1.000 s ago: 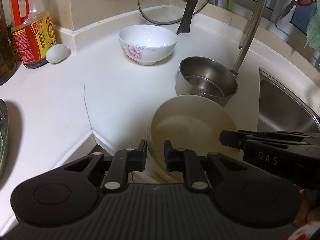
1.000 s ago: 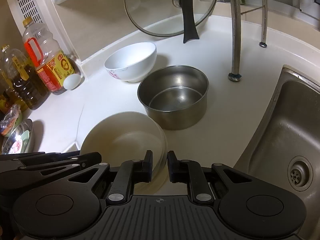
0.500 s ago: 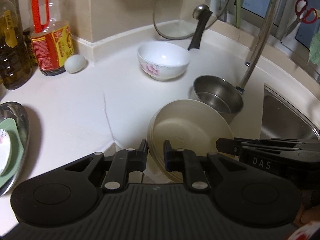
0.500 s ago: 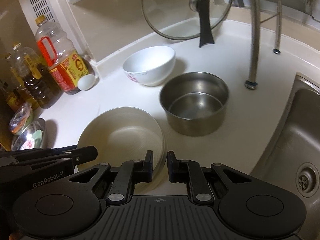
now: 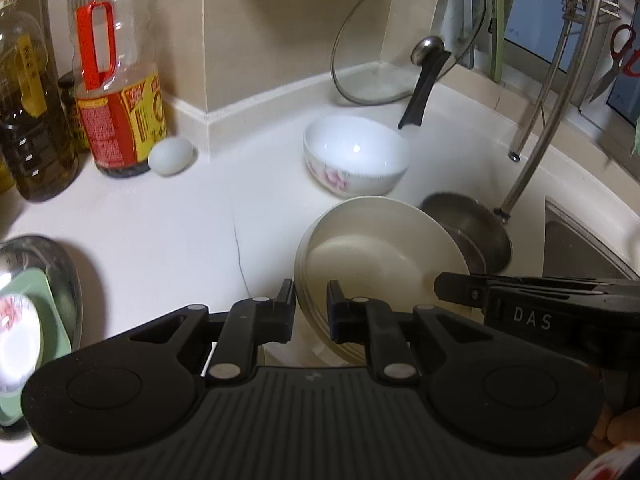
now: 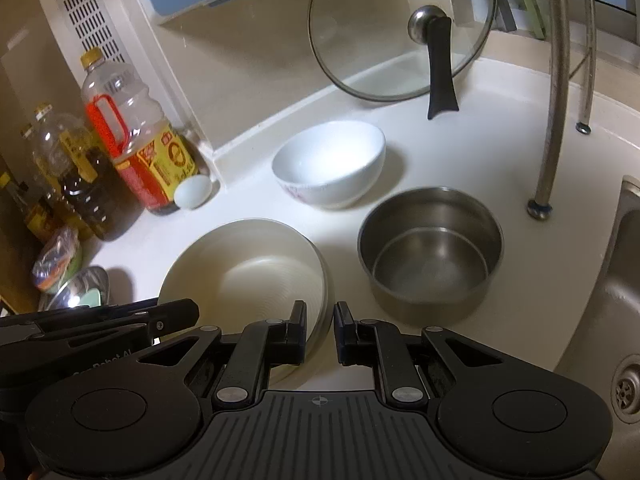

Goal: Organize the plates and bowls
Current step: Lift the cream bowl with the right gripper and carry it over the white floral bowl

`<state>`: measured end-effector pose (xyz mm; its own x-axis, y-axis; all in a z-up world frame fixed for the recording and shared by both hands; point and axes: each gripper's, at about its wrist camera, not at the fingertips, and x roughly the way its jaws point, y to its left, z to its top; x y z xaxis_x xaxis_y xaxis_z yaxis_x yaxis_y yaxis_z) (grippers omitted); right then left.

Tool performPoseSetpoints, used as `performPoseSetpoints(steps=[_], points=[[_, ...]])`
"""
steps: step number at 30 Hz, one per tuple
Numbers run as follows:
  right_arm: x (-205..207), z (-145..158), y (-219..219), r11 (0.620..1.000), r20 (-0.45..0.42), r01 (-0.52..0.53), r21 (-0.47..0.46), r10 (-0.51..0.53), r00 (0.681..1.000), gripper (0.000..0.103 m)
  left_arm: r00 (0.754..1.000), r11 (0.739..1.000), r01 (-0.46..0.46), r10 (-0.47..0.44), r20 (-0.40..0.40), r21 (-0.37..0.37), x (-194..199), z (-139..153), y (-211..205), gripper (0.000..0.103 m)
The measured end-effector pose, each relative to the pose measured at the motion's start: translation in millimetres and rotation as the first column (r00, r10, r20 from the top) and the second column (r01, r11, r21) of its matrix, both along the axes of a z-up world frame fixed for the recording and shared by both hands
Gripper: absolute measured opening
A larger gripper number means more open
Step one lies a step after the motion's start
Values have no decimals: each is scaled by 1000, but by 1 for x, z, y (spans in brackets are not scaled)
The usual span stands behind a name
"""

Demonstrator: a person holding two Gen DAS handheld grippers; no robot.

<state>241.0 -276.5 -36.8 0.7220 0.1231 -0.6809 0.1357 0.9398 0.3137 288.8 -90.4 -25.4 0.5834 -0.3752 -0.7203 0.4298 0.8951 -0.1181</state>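
Observation:
A stack of cream plates hangs tilted above the white counter, held from both sides. My left gripper is shut on the stack's left rim, and its tip shows in the right wrist view. My right gripper is shut on the right rim, and its tip reaches in from the right in the left wrist view. Behind the stack a white bowl with pink flowers stands on the counter. An empty steel pot stands to its right.
A glass lid leans on the back wall. Oil bottles and an egg stand at the back left. A steel dish holding a green plate lies at the left edge. The faucet and sink are on the right.
Both grippers have risen and drawn back with the plate stack between them. The pot and white bowl now lie farther off, and the bottles and steel dish have come into view.

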Motion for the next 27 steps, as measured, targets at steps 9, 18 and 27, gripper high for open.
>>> performPoseSetpoints(steps=[9, 18, 27], points=[[25, 14, -8, 1000, 31, 28, 5, -29, 999, 15, 999, 999, 29, -28, 26, -27, 31, 13, -9, 14], [49, 29, -21, 997, 58, 76, 1, -76, 995, 15, 996, 997, 69, -67, 57, -41, 65, 24, -26, 14], [83, 45, -49, 992, 93, 126, 20, -127, 988, 15, 994, 993, 96, -91, 68, -72, 111, 32, -48, 14]])
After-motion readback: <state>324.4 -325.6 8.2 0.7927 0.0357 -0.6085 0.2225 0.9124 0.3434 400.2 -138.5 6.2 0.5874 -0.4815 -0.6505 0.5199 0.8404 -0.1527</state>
